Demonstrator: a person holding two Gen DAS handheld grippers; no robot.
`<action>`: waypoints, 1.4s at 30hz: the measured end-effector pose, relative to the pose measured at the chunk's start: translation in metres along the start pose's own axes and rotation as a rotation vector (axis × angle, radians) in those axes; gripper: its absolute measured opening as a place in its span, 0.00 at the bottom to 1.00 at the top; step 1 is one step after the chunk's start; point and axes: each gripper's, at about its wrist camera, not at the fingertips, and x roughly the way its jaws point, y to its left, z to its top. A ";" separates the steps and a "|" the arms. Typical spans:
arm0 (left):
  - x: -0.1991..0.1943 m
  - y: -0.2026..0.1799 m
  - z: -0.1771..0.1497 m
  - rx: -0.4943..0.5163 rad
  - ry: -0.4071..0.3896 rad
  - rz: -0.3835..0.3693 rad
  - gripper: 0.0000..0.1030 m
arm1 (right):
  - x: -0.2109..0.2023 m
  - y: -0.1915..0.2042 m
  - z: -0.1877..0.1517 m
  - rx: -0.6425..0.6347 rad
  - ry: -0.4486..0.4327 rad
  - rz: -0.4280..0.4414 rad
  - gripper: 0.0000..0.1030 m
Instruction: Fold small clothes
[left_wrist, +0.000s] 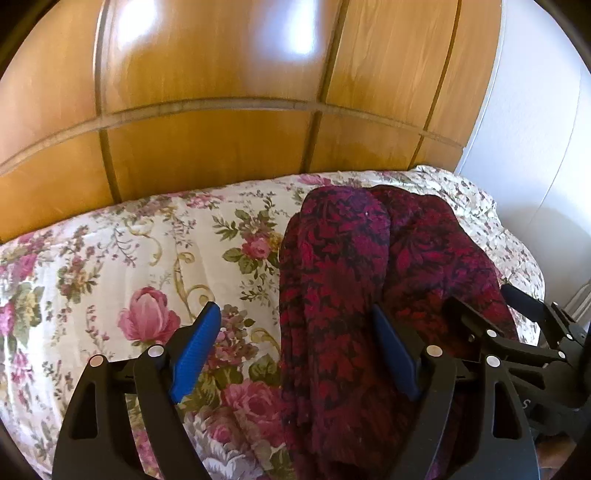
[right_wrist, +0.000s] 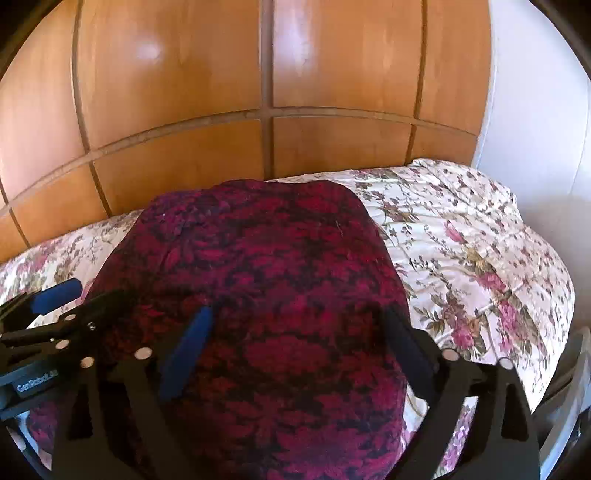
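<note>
Garment (right_wrist: 258, 295), dark red floral knit, lies folded on the flowered bedspread (left_wrist: 110, 258), wooden wardrobe (left_wrist: 221, 74) at 12 o'clock behind. Right gripper (right_wrist: 295, 347) hangs over its near end, jaws wide, nothing pinched; left gripper (left_wrist: 295, 350), also wide and empty, straddles its 9 o'clock edge. Judgement: next fold wants both pinching matching near corners, lifting evenly, layers kept aligned.

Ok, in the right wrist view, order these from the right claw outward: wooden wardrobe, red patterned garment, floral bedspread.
1. red patterned garment: directly under the open right claw, between its fingers.
2. floral bedspread: beneath the garment, spreading right.
3. wooden wardrobe: behind the bed, farthest.
</note>
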 end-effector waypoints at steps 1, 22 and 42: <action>-0.003 -0.001 0.000 0.005 -0.006 0.003 0.79 | -0.002 0.000 0.000 0.005 0.000 0.004 0.95; -0.085 -0.003 -0.023 0.005 -0.157 0.106 0.92 | -0.083 0.020 -0.022 0.087 -0.108 -0.059 0.98; -0.120 -0.004 -0.050 -0.009 -0.183 0.180 0.96 | -0.110 0.020 -0.056 0.108 -0.110 -0.090 0.98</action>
